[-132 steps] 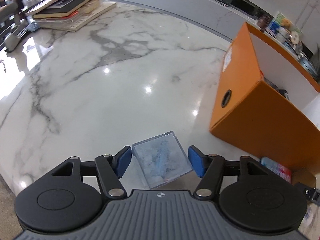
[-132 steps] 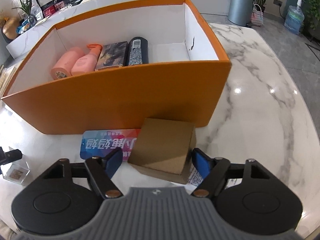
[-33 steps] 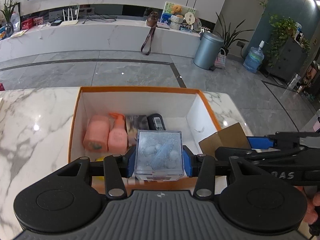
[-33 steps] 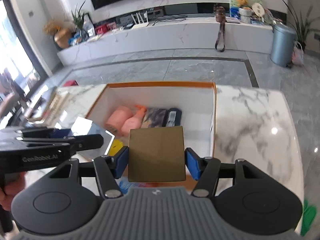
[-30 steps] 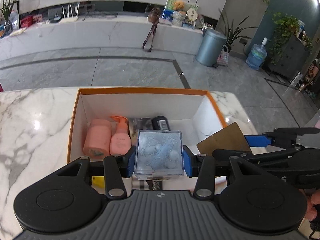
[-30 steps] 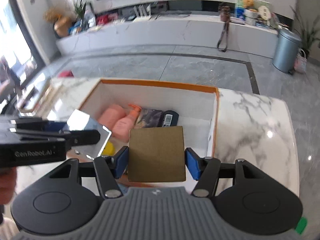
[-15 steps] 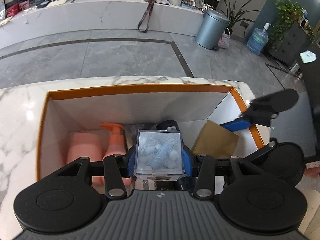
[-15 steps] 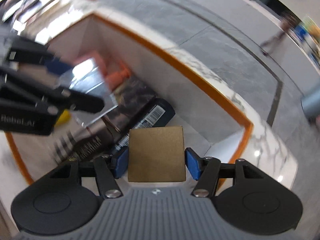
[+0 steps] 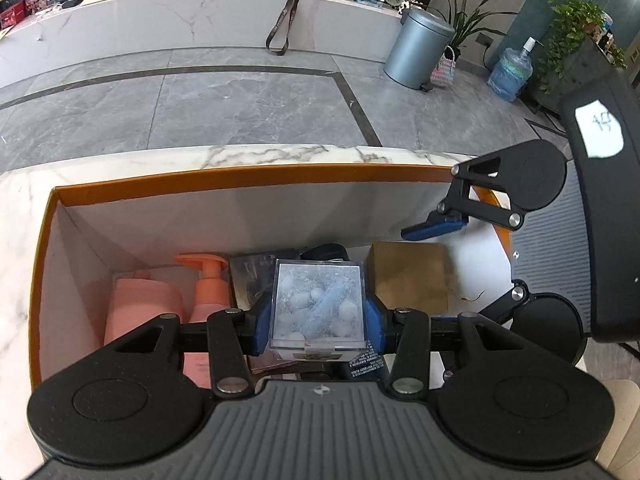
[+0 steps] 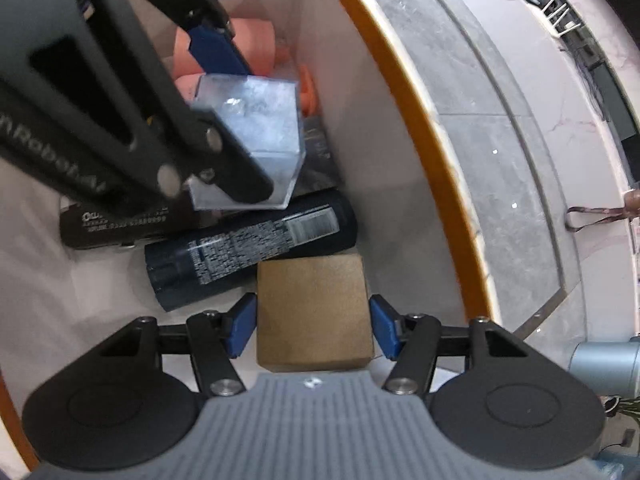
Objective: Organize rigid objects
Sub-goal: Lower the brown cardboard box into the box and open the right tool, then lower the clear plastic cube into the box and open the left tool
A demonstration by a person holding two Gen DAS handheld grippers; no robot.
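Right gripper [image 10: 312,332] gapes around the cardboard box [image 10: 314,316], seemingly released; withdraw straight; left gripper [image 9: 318,320] grips the clear case [image 9: 318,304]; set it at six o'clock of the dark bottle [image 10: 248,248].

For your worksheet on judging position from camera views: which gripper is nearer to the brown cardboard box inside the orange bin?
Right. The right gripper has a finger on each side of the cardboard box. The left gripper holds the clear plastic box beside it, over the dark bottle.

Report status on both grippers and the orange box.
Left gripper shut on clear case, held over orange box. Right gripper open around brown box, beside dark bottle. Nothing in the way.
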